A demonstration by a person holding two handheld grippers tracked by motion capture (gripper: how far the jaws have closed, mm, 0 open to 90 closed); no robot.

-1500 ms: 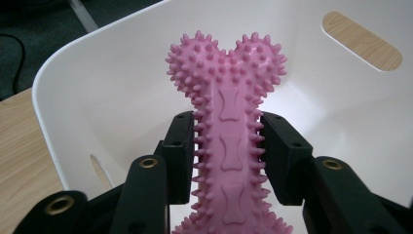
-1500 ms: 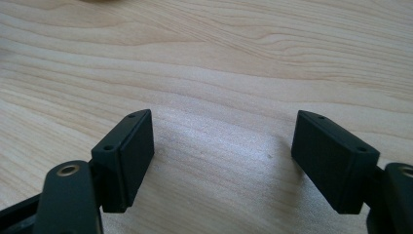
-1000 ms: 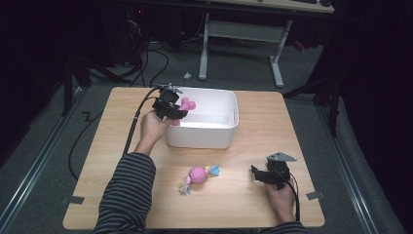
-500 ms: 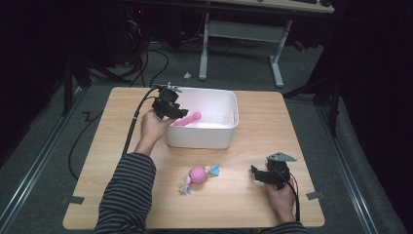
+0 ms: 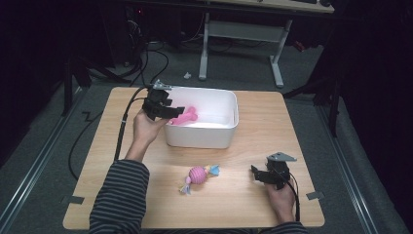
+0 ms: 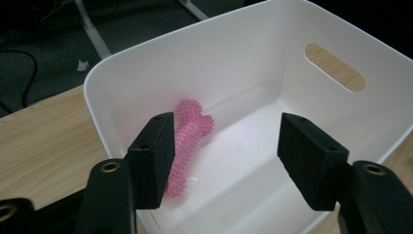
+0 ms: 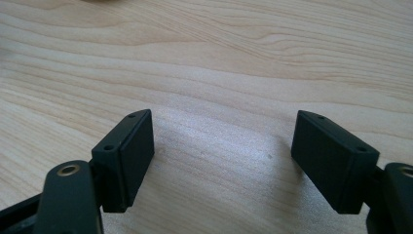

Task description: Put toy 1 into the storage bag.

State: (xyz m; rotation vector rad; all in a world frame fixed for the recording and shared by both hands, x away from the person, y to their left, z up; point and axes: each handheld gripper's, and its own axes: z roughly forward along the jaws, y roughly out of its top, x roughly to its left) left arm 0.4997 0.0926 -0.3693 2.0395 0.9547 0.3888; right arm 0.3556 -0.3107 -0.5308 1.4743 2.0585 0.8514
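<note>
The pink bone toy (image 6: 187,141) now lies loose on the floor of the white bin (image 5: 229,134), leaning along the bin's left wall, where a second ago it hung at that rim between the jaws of the left gripper (image 5: 176,113). Those jaws have just been opening and now stand apart with nothing between them, the toy below and beyond the left one, so the drop into the bin looks done for this toy. The left gripper sits over the bin's left rim, near the table's (image 5: 253,204) far-left corner, and by my judgement it has free room to lift up and back toward the person; the bin wall right under it is the one edge to mind. The second toy, a pink ball toy with coloured tassels (image 5: 198,176), lies on the bare wood between the bin and the table's near edge, roughly midway across. The right gripper (image 5: 257,174) rests low near the near-right corner, released, its jaws wide over bare wood, gripping nothing. Open wood lies between it and the tasselled toy, so a sideways reach there looks unobstructed; that toy probably goes next.
</note>
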